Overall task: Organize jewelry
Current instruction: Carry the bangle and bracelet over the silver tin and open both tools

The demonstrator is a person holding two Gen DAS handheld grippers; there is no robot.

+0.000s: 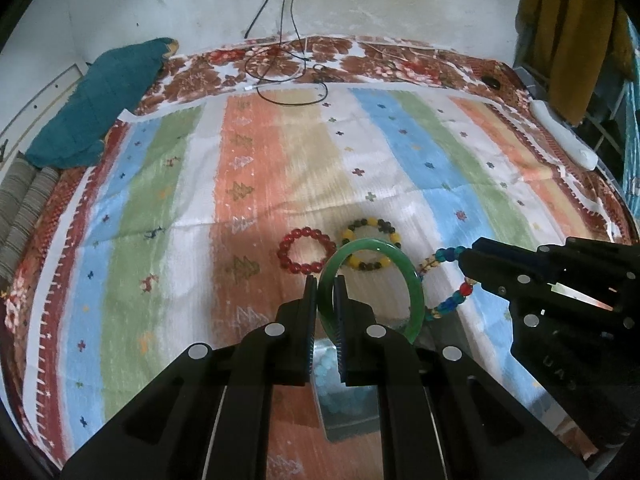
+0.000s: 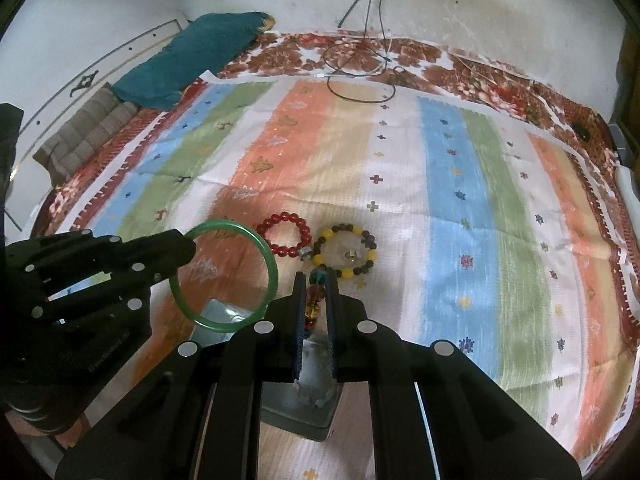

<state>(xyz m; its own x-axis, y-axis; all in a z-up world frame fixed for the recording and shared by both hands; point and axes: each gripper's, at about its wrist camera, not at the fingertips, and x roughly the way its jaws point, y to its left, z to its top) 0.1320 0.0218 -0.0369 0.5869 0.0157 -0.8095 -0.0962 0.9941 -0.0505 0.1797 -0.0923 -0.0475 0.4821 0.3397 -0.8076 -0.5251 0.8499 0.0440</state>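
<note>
left claw (image 1: 325, 280) grips green bangle (image 1: 416, 292); clear box (image 2: 304, 396) plainer right-wrist.

Both grippers, the left gripper (image 1: 325, 288) and the right gripper (image 2: 313, 286), are matte black plastic linkages studded with round silver pivot pins. Their flat parallel fingers (image 1: 309, 320) carry finely ribbed pads. Faint embossed lettering, possibly "UMI", marks one housing.
</note>
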